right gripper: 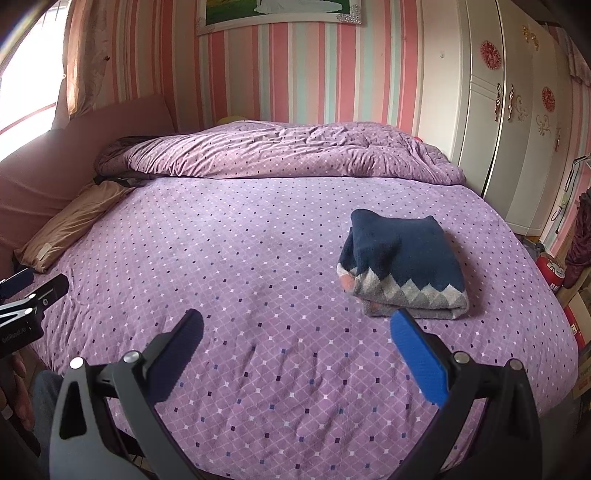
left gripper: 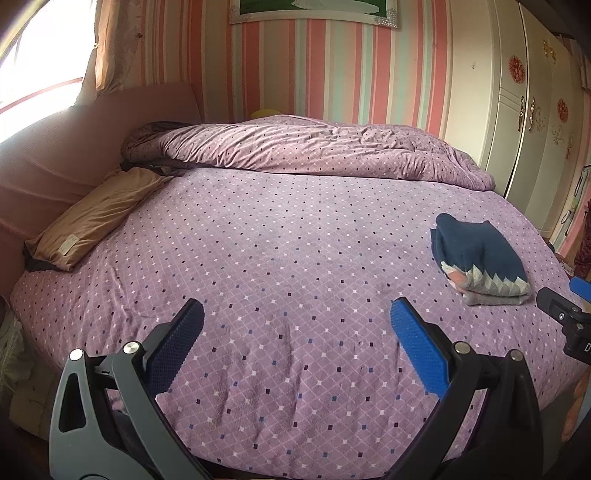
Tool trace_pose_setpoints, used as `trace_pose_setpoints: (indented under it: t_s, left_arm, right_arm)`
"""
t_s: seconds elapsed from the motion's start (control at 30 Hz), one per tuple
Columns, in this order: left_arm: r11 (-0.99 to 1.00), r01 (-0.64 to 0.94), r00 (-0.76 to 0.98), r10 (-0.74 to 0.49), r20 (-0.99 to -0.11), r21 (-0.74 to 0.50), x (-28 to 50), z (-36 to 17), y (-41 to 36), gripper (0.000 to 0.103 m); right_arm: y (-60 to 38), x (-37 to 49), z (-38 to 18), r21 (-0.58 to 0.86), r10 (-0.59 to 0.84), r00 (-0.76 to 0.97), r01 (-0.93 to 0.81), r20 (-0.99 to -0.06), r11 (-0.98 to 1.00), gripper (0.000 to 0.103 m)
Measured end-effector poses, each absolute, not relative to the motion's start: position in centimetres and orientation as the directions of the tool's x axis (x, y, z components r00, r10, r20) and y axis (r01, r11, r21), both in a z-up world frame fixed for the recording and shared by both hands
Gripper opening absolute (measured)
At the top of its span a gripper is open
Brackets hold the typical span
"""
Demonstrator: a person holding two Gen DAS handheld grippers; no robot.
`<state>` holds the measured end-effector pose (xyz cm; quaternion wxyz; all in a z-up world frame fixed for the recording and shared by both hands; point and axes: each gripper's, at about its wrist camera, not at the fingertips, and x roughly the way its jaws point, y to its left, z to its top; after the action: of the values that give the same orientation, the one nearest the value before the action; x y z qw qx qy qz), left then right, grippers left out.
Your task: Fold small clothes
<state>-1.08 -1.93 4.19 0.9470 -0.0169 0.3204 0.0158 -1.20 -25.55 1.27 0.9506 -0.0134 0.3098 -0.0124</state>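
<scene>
Folded knitwear, a navy sweater (right gripper: 404,264) with a grey and white zigzag band and a peach patch, is laid on the right half of the bed (right gripper: 258,258), nearer the front edge than the far one. It is seen just beyond the blue pad of the right gripper (right gripper: 297,354), whose jaws are spread wide and hold nothing. The left gripper (left gripper: 297,347) is likewise held with its jaws wide apart and empty, above the near middle of the bed, well apart from the sweater. Nothing is placed between either gripper and the garment.

A tan pillow (left gripper: 92,221) is laid along the left edge, against a padded pink headboard (left gripper: 55,155). A rumpled quilt (left gripper: 314,151) in the same purple dotted cloth as the bed cover is bunched across the far side. The cover is creased lightly near the front.

Pink, white and pale green striped wallpaper (left gripper: 332,74) is seen behind, with a framed picture (left gripper: 314,11) at the top. A white wardrobe (right gripper: 517,129) with red and gold ornaments is set at the right, and a bright curtained window (left gripper: 44,55) at the left.
</scene>
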Motion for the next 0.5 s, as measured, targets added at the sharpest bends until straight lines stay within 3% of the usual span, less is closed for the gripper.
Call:
trace_pose_setpoints:
  t_s: [0.5]
  left_arm:
    - [0.999, -0.043, 0.802, 0.014, -0.598, -0.034, -0.83, 4.64, -2.02, 0.100]
  right_arm:
    - [-25.73, -1.15, 0.94, -0.022, -0.023, 0.809, 0.013, -0.587, 1.000, 0.101]
